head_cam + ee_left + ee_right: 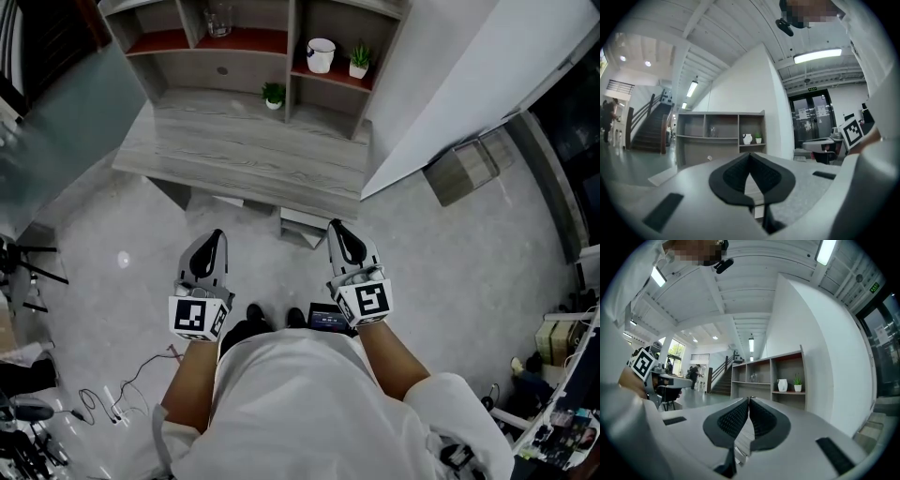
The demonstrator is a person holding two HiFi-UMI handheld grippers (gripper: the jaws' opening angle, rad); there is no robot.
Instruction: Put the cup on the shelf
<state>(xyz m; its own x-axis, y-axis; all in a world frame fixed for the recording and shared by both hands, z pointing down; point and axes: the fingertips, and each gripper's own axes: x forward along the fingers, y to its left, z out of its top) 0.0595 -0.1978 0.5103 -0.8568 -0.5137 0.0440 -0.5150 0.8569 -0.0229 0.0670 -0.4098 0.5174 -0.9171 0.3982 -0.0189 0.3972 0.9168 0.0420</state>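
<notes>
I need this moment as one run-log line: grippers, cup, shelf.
left gripper: shut, empty | right gripper: shut, empty | white cup: on shelf, right compartment, beside potted plant | both grippers: short of shelf

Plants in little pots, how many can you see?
2. The upper plant stands in the right shelf compartment beside the white cup. The lower plant sits on the grey wooden top below. Others could be hidden.

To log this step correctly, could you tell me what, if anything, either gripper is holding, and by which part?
Nothing is held: the left gripper and the right gripper are both shut, fingers together with nothing between them.
</notes>
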